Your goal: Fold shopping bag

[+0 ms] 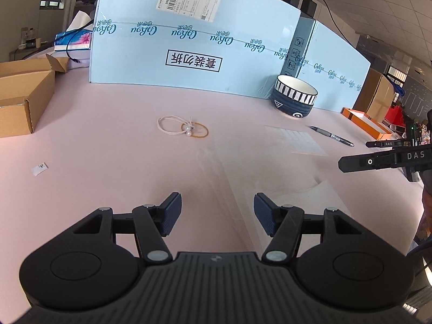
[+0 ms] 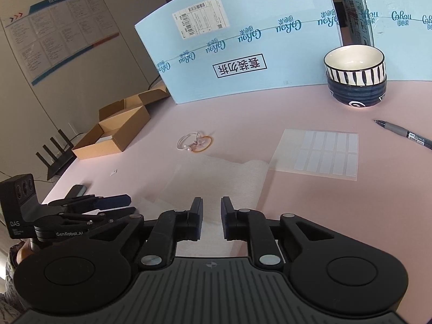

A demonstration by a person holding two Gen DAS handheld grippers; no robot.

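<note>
A thin, pale, see-through shopping bag [image 1: 270, 178] lies flat on the pink table [image 1: 108, 162]; it is hard to tell from the surface. My left gripper [image 1: 217, 210] hovers low over the bag's near left part, jaws wide open, nothing between them. In the right wrist view the bag [image 2: 216, 172] spreads out ahead of my right gripper [image 2: 212, 216], whose pads stand a narrow gap apart with only the bag below them. Each gripper appears in the other's view: the right gripper [image 1: 354, 153] at the far right, the left gripper [image 2: 132, 204] at the near left.
A striped blue-and-white bowl [image 1: 294, 97], a pen [image 1: 332, 135] and a sheet of white labels [image 1: 297, 140] lie beyond the bag. Hair ties [image 1: 183, 128] sit mid-table. An open cardboard box [image 1: 21, 100] stands at left; a big light-blue carton [image 1: 194, 35] walls the back.
</note>
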